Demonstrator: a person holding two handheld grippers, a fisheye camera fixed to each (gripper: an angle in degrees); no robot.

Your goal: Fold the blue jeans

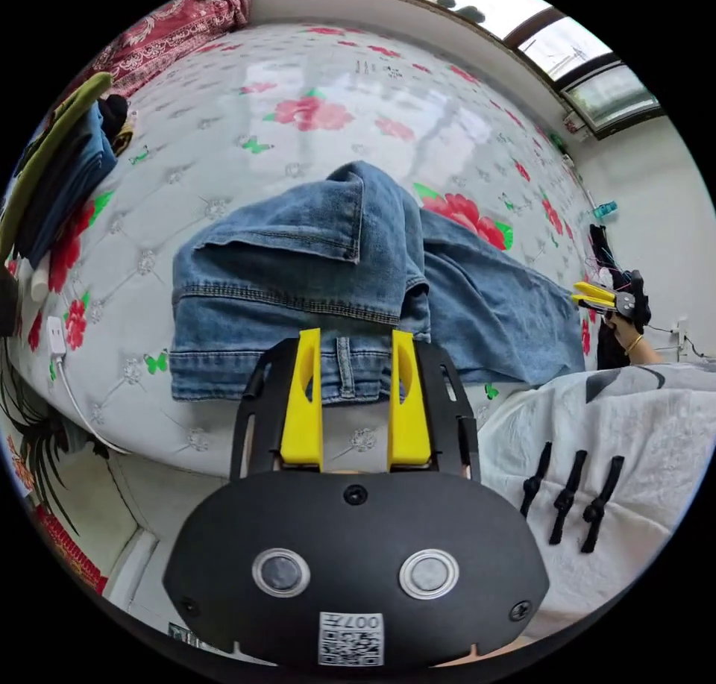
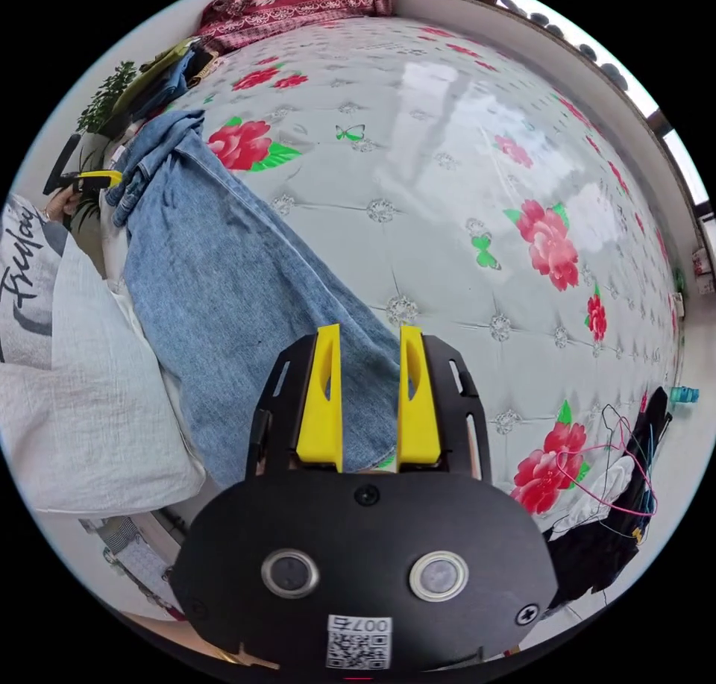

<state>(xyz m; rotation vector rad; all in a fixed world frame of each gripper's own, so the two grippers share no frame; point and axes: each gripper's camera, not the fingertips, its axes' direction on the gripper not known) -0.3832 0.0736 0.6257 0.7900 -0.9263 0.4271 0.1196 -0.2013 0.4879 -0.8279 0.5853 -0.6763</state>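
The blue jeans (image 1: 298, 266) lie on a bed with a padded, flowered cover (image 1: 313, 80). Their waist end is bunched and folded over itself, and one leg runs off to the right. My left gripper (image 1: 356, 335) is open, its yellow jaws standing either side of a belt loop at the waistband edge. In the right gripper view the jeans' leg (image 2: 224, 266) stretches from the upper left down to my right gripper (image 2: 369, 331), which is open above the leg's end. Each gripper also appears small in the other's view: the right gripper (image 1: 597, 296) and the left gripper (image 2: 97, 180).
A stack of folded clothes (image 1: 60, 177) sits at the bed's left edge, with a white charger and cable (image 1: 56, 337) near it. A red blanket (image 1: 164, 35) lies at the far end. Dark clothes and wire hangers (image 2: 611, 490) lie by the leg end. The person's white garment (image 1: 611, 445) is close.
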